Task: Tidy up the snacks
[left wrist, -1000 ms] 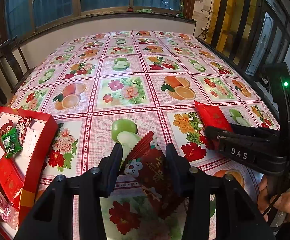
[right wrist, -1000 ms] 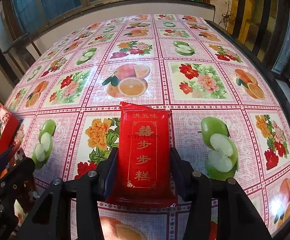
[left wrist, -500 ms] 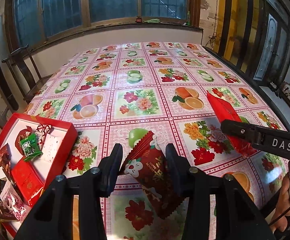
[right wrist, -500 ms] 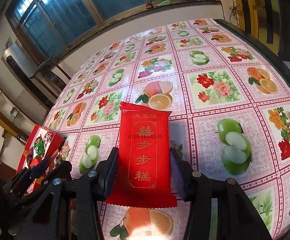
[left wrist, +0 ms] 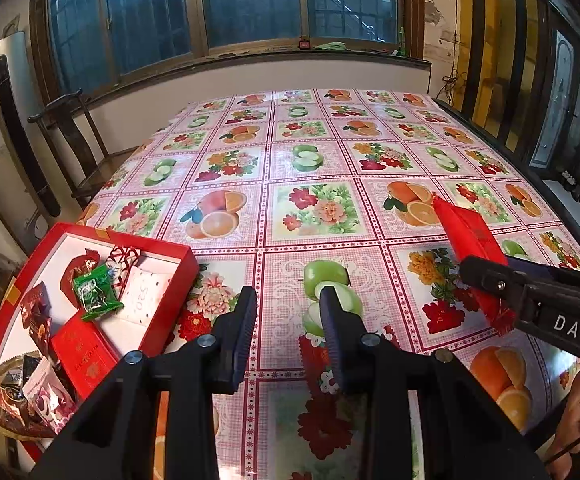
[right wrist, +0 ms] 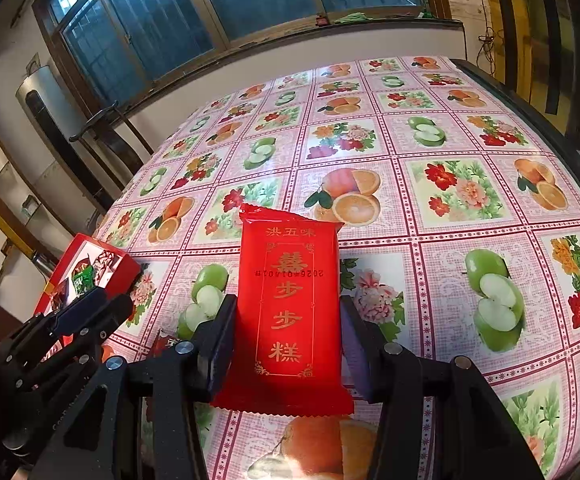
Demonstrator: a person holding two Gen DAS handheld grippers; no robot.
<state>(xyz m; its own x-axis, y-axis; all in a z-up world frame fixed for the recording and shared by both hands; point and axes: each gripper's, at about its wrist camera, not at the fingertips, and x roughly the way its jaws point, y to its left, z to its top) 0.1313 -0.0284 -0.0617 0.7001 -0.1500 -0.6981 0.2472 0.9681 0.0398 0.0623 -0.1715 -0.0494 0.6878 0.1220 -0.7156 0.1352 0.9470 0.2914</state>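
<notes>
Now the right gripper clenches a flat red cake packet by its long edges and holds it lifted above the fruit-print tablecloth. The left gripper stands released, with nothing between its jaws. A dark red sachet lies on the cloth just under and behind its right finger, and from this angle I cannot tell whether that finger touches it. The red gift box sits at the table's left edge, already holding a green candy, another red packet and several wrappers.

The step in hand looks like carrying the red packet to the box. Done well, that means keeping the packet level, swinging left behind or over the left gripper so the two tools do not clash, and lowering it flat into the bare white patch near the box's right wall before letting go. The left gripper should close squarely across the sachet's body, not its crimped edge.
</notes>
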